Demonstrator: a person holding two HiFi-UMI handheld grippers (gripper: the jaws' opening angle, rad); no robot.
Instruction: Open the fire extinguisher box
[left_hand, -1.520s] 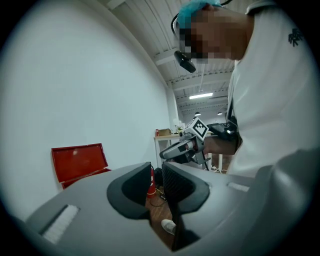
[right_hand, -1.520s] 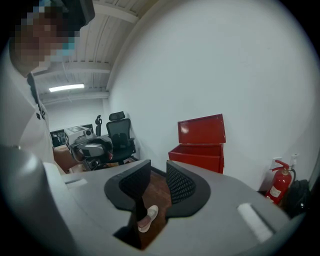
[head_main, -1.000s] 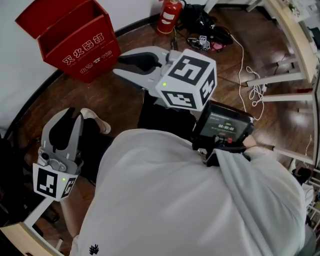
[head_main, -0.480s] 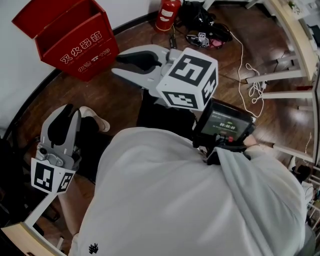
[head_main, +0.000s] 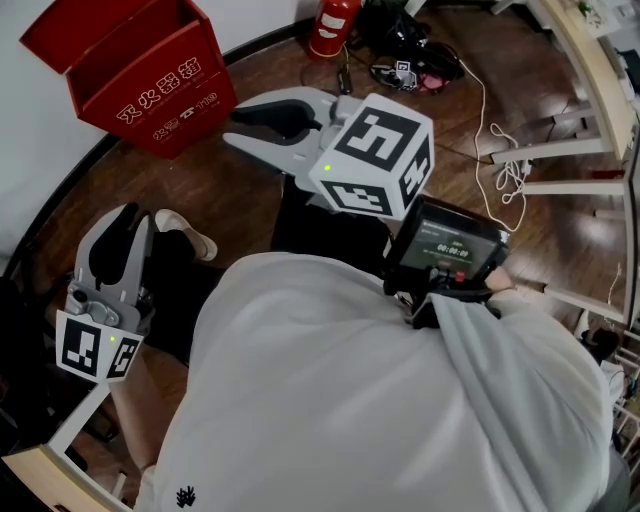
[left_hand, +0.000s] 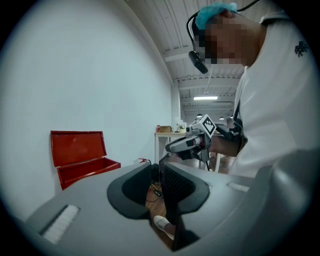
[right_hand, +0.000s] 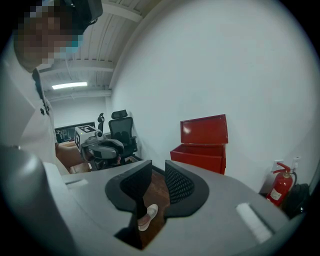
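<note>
Fire extinguisher box (head_main: 165, 85) on floor (head_main: 250, 190) far left by wall (head_main: 15, 110), lid (head_main: 95, 22) up, i.e. open. Left gripper (head_main: 118, 222) & right gripper (head_main: 245, 113) well clear, jaws slightly apart, empty. Risk: bumped lid could drop shut.

A red fire extinguisher (head_main: 335, 20) stands on the brown wooden floor (head_main: 470, 70) at the foot of the white wall (right_hand: 210, 65), with a black bag (head_main: 395, 22) just beside it. A white cable (head_main: 511, 180) trails over the boards near some white table legs (head_main: 545, 150). The person wears a white shirt (head_main: 350, 400) and a pale shoe (head_main: 190, 232). Further back sits a black office chair (right_hand: 120, 131), and a strip light (right_hand: 69, 85) glows overhead.
</note>
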